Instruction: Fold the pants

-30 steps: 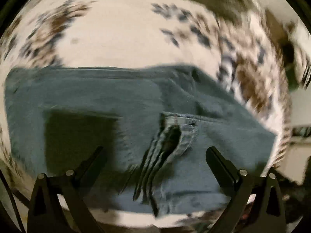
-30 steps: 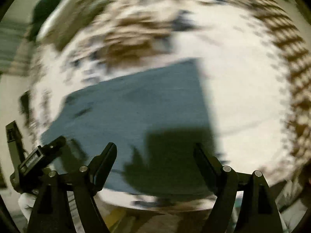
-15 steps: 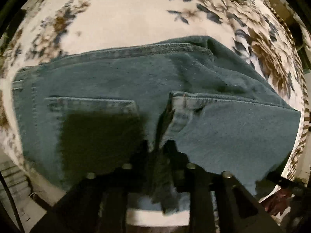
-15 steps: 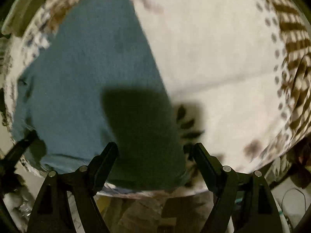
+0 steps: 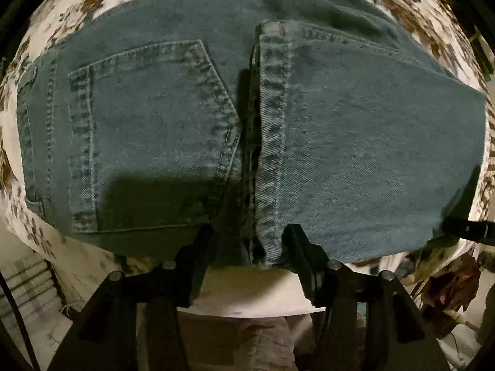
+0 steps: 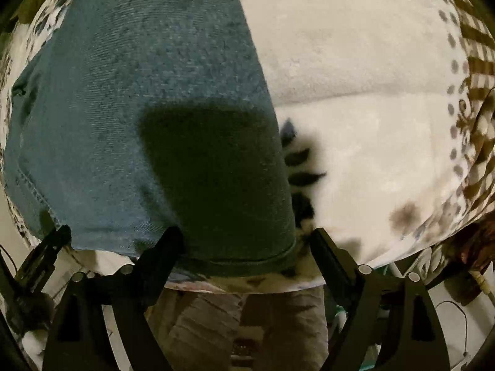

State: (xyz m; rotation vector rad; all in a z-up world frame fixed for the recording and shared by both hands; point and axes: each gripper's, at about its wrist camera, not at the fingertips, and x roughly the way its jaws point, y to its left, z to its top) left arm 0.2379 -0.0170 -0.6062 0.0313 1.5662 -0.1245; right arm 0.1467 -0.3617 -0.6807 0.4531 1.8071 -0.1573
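Left wrist, folded jeans (image 5: 355,142) edge between parted jaws, floral blanket (image 5: 247,290)

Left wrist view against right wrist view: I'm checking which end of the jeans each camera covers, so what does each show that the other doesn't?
Only the left wrist view shows the back pocket and the leg hem folded up beside it, with the left gripper open astride that hem's near end. Only the right wrist view shows the folded edge of the jeans between the open right gripper's fingers, beside plain pale cloth. Both show the jeans lying flat on the floral bedspread.
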